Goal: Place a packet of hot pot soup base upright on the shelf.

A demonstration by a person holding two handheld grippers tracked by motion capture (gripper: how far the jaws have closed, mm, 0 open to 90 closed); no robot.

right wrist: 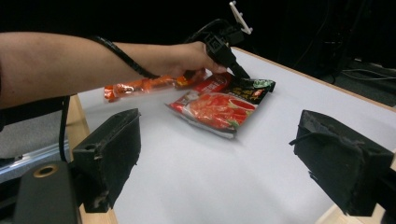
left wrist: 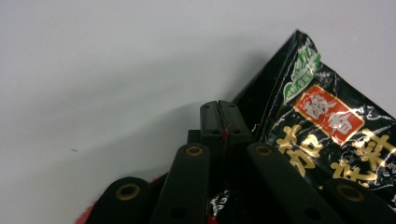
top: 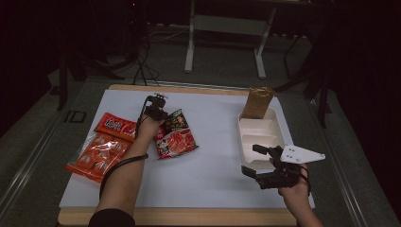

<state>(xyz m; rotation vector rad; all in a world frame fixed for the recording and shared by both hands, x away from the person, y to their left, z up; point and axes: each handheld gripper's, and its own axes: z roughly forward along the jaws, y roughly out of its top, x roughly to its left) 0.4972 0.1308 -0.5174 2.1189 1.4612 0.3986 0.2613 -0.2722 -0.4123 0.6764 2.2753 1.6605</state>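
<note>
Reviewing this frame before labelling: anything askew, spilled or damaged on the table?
Nothing spilled or visibly damaged. One oddity: the brown pouch stands propped in the far end of the white tray, leaning and jutting past its rim. The red-and-black noodle packet lies askew beside the orange snack bags; the left tool is shut at the packet's black edge.

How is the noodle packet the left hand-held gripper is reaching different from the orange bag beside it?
The noodle packet is red with a black top; the orange bag is see-through and full of small orange packs. The noodle packet is the smaller of the two. The left hand-held gripper, jaws shut, is at the noodle packet's top edge, while the orange bag lies apart from it. Both lie flat on the white table.
</note>
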